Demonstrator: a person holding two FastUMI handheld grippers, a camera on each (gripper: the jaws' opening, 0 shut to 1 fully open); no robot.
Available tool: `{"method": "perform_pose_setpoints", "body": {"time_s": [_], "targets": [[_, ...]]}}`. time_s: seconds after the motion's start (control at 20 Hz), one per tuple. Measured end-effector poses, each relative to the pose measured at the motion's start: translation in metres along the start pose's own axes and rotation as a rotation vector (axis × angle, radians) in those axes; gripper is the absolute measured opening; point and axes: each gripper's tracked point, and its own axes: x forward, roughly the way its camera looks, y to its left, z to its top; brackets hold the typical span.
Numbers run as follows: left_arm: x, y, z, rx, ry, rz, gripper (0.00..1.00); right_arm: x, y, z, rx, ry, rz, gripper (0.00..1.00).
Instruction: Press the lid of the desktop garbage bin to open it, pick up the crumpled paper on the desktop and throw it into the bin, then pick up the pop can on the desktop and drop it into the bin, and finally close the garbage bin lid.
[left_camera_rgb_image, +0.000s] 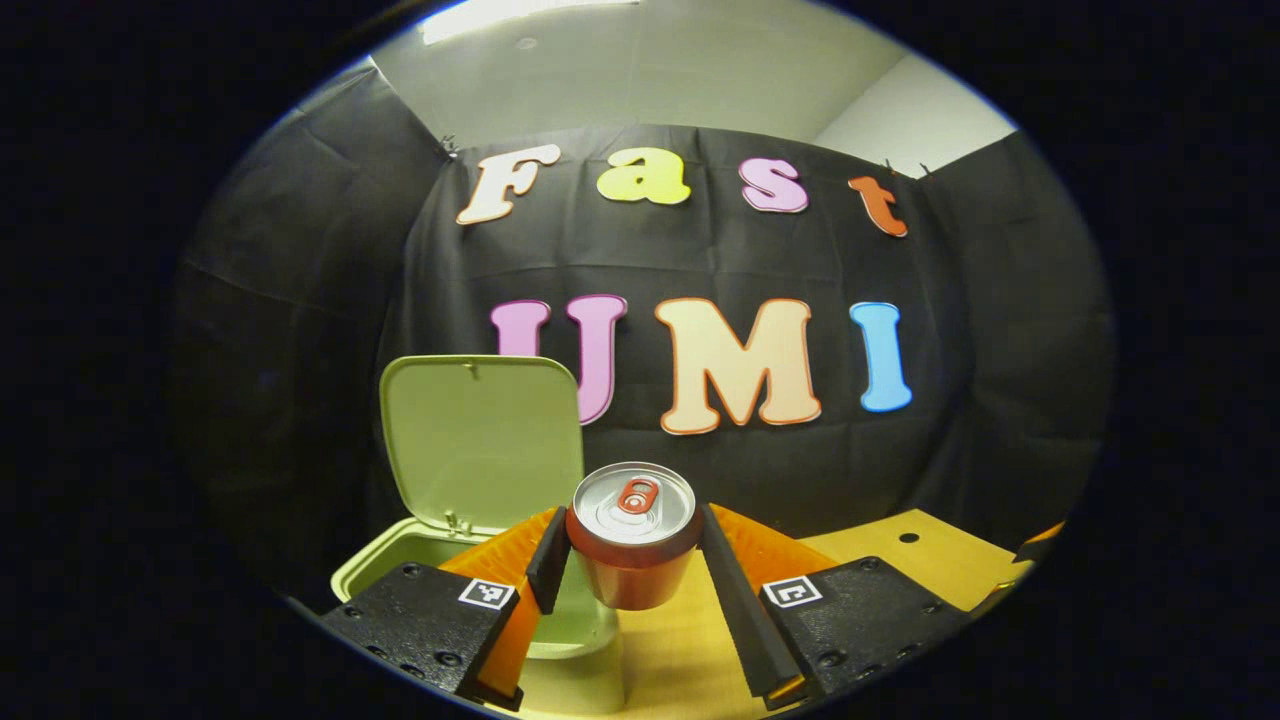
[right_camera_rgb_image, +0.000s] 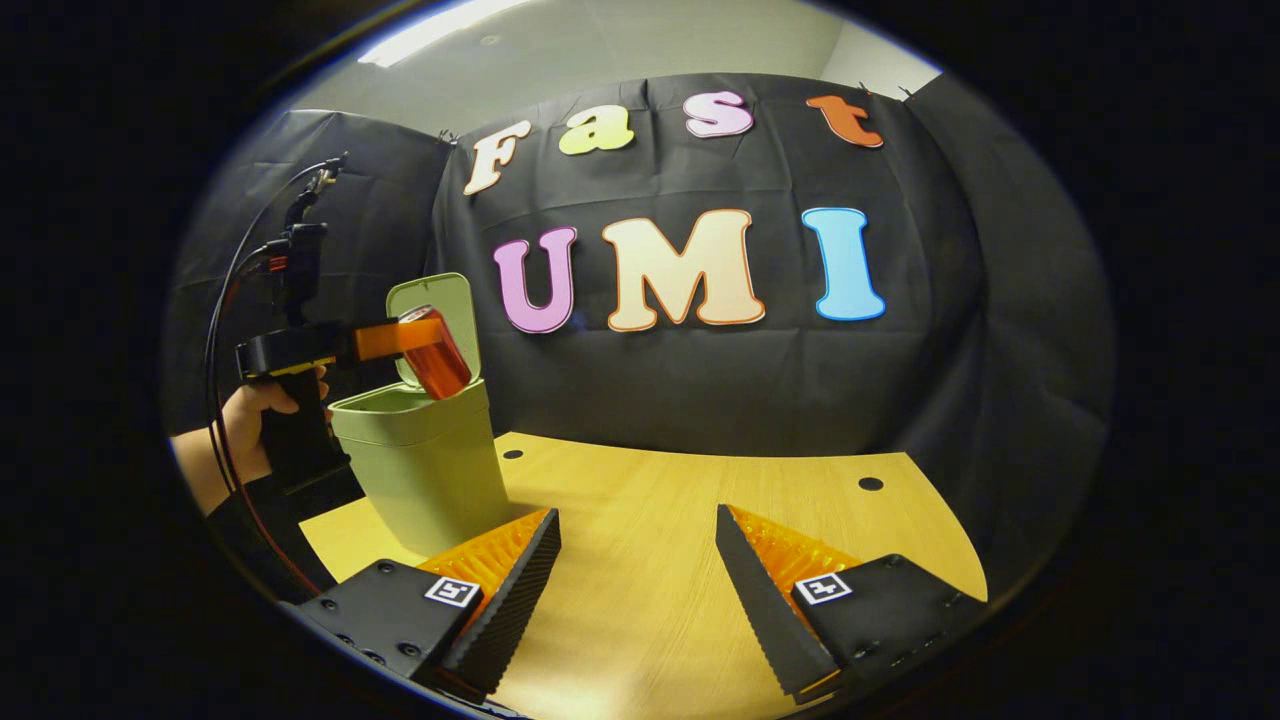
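Note:
A red pop can (left_camera_rgb_image: 634, 535) with a silver top is pinched between both fingers of my left gripper (left_camera_rgb_image: 630, 555). In the right gripper view that left gripper (right_camera_rgb_image: 395, 340) holds the pop can (right_camera_rgb_image: 437, 355) tilted in the air, just over the open mouth of the pale green bin (right_camera_rgb_image: 425, 470). The bin's lid (right_camera_rgb_image: 455, 305) stands upright at the back. In the left gripper view the bin (left_camera_rgb_image: 395, 560) sits low on the left with its lid (left_camera_rgb_image: 485, 440) raised behind it. My right gripper (right_camera_rgb_image: 637, 535) is open and holds nothing, low over the table to the right of the bin.
The wooden table (right_camera_rgb_image: 660, 500) has small round holes (right_camera_rgb_image: 870, 483) near its far edge. A person's hand (right_camera_rgb_image: 255, 410) grips the left gripper's handle, with cables rising above it. Black cloth walls close the booth behind and at both sides.

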Motion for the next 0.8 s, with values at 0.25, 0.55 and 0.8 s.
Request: {"method": "perform_pose_setpoints", "body": {"time_s": [0.25,0.55,0.8], "targets": [[-0.004,0.049,-0.017,-0.004,0.033,0.095,0.75,0.011,0.013,-0.001,0.0,0.011,0.024,0.98],[-0.011,0.081,-0.038,-0.008,0.082,0.143,0.81,0.026,0.037,-0.001,-0.014,0.022,0.056,0.97],[-0.004,0.096,0.008,0.025,0.009,0.135,0.97,0.037,0.061,0.003,-0.003,0.012,0.064,0.97]]}}
